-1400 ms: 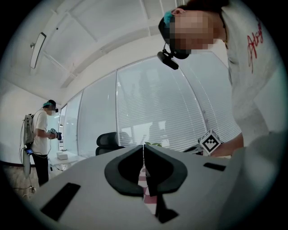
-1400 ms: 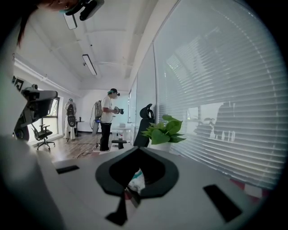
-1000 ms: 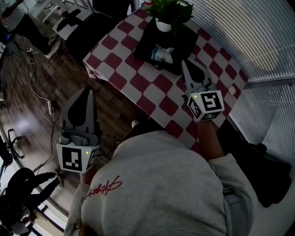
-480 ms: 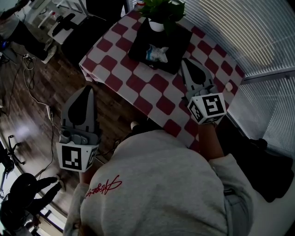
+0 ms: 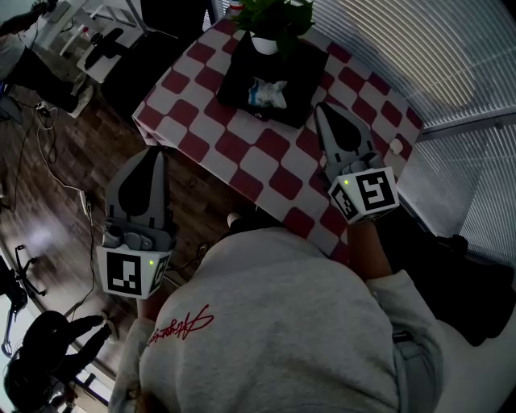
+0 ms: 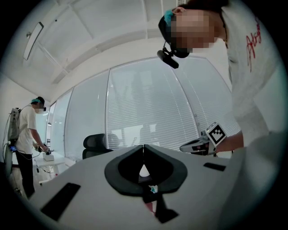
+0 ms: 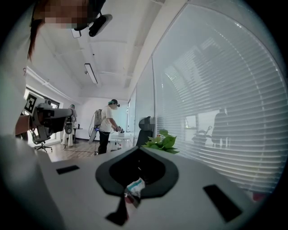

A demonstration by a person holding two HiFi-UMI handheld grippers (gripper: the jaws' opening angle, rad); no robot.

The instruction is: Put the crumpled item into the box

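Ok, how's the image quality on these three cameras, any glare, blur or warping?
Head view: dim overall, with the blinds brightest and the wood floor murky. Left gripper view: strong fisheye, black corners, backlit window washed pale. Right gripper view: same warping, the blinds bowing into curves.

Potted plant (image 5: 270, 20) at far end of red-and-white checked table (image 5: 266, 153); window blinds (image 5: 419, 56); wood floor (image 5: 72, 153)

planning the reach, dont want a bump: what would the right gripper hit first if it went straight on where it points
Probably the potted plant, beyond the black box corner; depth is unclear.
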